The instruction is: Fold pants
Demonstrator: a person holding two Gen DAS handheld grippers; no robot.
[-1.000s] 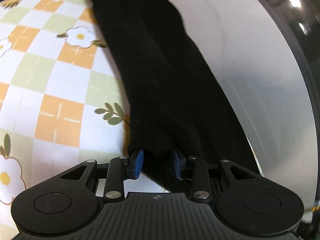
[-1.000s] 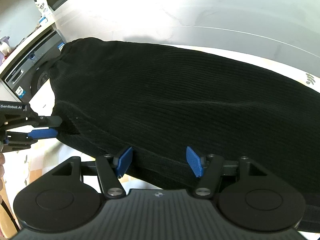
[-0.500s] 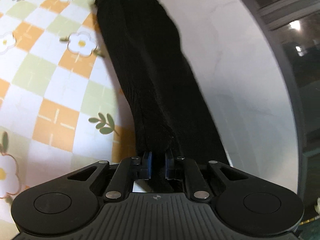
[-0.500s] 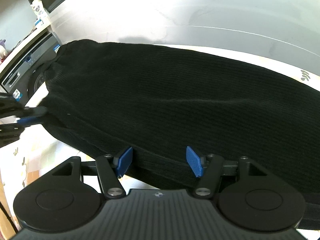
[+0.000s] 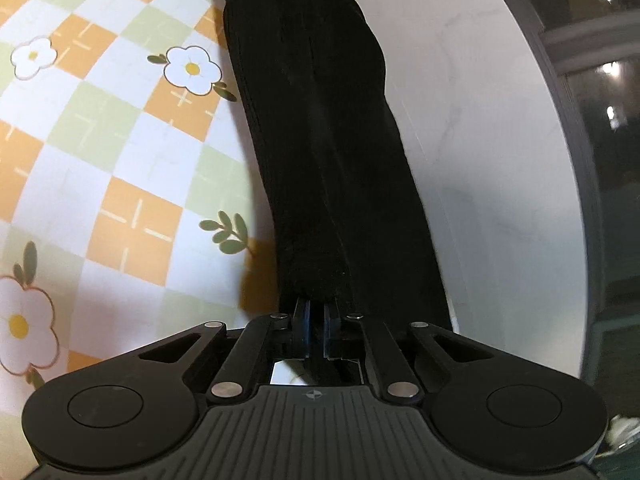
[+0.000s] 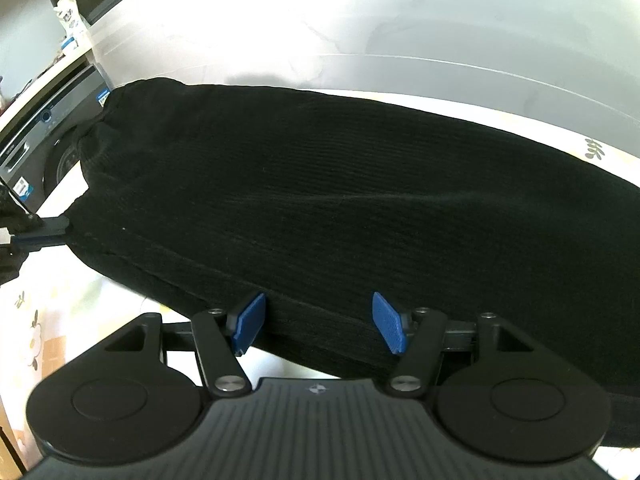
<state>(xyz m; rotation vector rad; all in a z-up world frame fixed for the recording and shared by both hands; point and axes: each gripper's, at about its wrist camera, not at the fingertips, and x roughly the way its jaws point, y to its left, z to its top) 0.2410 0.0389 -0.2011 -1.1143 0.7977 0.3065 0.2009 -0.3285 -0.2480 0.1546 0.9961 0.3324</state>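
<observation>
I am clamping the pants (image 5: 328, 152) end in my left hand-held gripper (image 5: 316, 312), keeping my right hand-held gripper (image 6: 316, 320) wide beside the edge.

Both fisheye views bow straight lines hard toward the edges. In the right wrist view the white wall (image 6: 248, 20) at upper centre blows out to glare, and the black pants (image 6: 320, 208) keep only faint rib texture. The left wrist view is evenly lit (soft shadow beside the cloth), its checked tablecloth (image 5: 100, 140) slightly blurred.
</observation>
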